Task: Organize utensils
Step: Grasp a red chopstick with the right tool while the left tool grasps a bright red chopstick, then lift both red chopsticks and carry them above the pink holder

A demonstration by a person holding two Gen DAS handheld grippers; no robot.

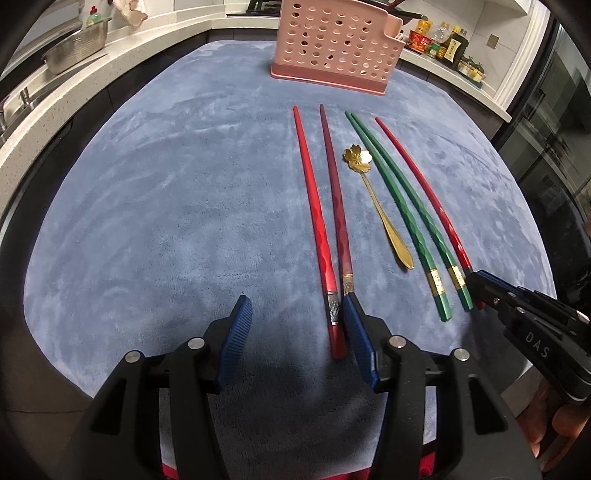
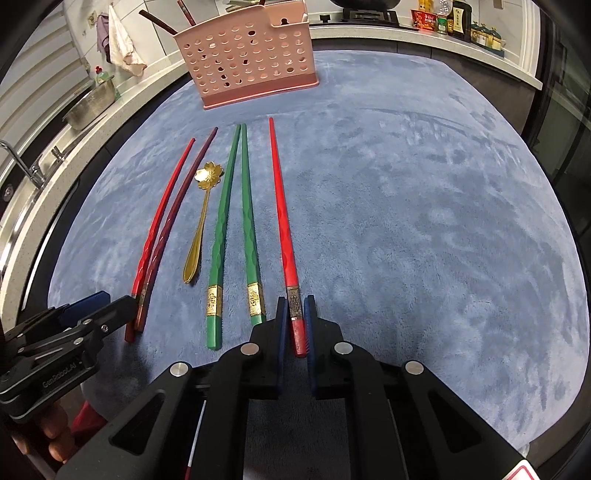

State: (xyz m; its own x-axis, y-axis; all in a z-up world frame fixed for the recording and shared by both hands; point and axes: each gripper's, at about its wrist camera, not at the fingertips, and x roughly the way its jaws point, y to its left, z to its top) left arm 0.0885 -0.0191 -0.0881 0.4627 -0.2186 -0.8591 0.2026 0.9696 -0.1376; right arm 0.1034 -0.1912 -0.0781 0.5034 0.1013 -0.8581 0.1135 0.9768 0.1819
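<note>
**Chopsticks lined up on blue cloth as two tongs close in**

My right tongs (image 2: 295,325) are clamped nearly shut on the handle end of a lone red chopstick (image 2: 282,229), which lies flat on the blue plush cloth (image 2: 424,221) at the right end of the row. My left tongs (image 1: 297,328) stand about half open and hold nothing; the handle of the bright red chopstick (image 1: 314,221) lies between the blue pads (image 1: 238,332), close to the right one, with the dark maroon chopstick (image 1: 334,206) just beside it under that pad's tip. I cannot tell whether the pad touches it.

Between the two tongs lie a gold spoon (image 1: 376,199) with a flower-shaped bowl and a pair of green chopsticks (image 1: 406,218) with gold bands, side by side, tips nearly touching at the far end. All the utensils point away from me toward the pink perforated holder (image 2: 251,55), which stands upright at the far edge of the cloth, well apart from their tips, with dark chopsticks (image 2: 162,22) already leaning out of it. A kitchen counter (image 1: 74,88) curves behind, carrying a metal colander (image 1: 77,48) and bottles (image 1: 443,40).
</note>
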